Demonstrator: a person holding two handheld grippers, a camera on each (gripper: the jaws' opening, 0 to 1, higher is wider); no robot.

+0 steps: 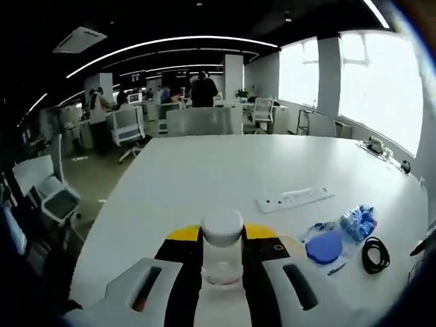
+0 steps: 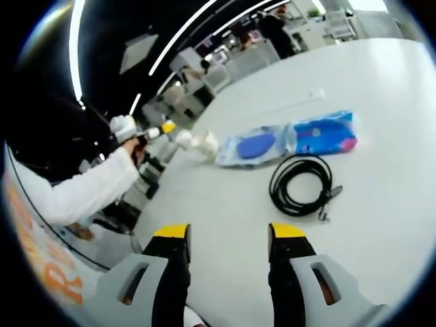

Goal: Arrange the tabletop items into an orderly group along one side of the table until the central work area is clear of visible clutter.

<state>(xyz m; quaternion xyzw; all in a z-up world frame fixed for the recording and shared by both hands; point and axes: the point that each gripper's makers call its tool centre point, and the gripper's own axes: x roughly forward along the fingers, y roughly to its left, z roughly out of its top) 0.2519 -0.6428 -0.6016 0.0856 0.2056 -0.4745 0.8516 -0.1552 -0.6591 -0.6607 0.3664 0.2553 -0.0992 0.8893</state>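
The white table (image 1: 225,170) is mostly bare across its middle and far half, so the central area looks largely clear already; what remains sits in a loose cluster toward one edge. That cluster is not yet orderly, as far as I can judge: its pieces lie at different angles and with uneven gaps.

Largest of the loose items is the white power strip (image 1: 295,199), lying at a slant a little apart from the rest. Next comes the clear plastic bag with a blue round thing inside (image 2: 253,146), lying end to end with a blue printed packet (image 2: 325,133). Just beside these lies a coiled black cable (image 2: 300,184), its plug end trailing out of the coil.

The small clear jar with a white lid (image 1: 222,246) is in the left gripper (image 1: 222,262), whose jaws are closed against its sides and hold it upright above the near edge of the table. It has yet to be set down with the group.

The right gripper (image 2: 228,235) hangs over bare tabletop near the cable, jaws spread wide and holding nothing.

Left to do, by my reading: place the jar, straighten the bag, packet and cable, and bring the power strip into line.
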